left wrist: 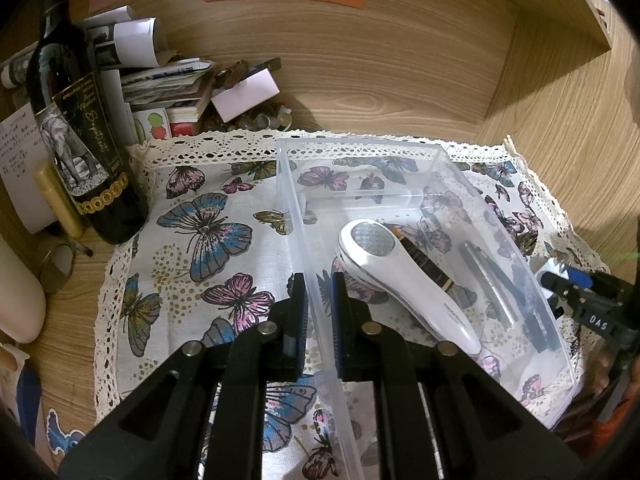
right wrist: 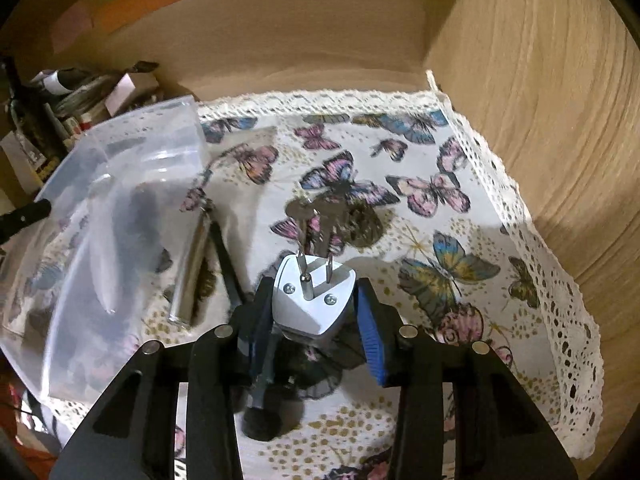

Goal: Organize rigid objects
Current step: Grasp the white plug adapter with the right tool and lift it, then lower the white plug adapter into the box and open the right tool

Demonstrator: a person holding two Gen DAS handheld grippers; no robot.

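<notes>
Cloth: the butterfly-print cloth [left wrist: 208,216] with lace edging covered the wooden desk and carried everything below.
Bin: the clear plastic bin [left wrist: 472,184] stood on the cloth; inside it lay a white handheld device [left wrist: 404,280], a dark stick with gold bands just beside it, and a metal tube [left wrist: 488,280] nearer the bin's right wall.
Left gripper [left wrist: 318,296]: its jaws straddled the bin's left wall, one finger inside and one outside; whether they actually pinched the wall I could not tell.
Right gripper [right wrist: 312,312]: clenched on the white plug adapter [right wrist: 314,300], held above the cloth just outside the bin's right wall.
Plug look: glossy white, rounded-triangular, metal prongs pointing away from the gripper, two screws on its face.
Risk: the adapter's smooth sloped sides could let it slip or twist free before it cleared the wall; an unsteadied bin might slide on the cloth.
</notes>
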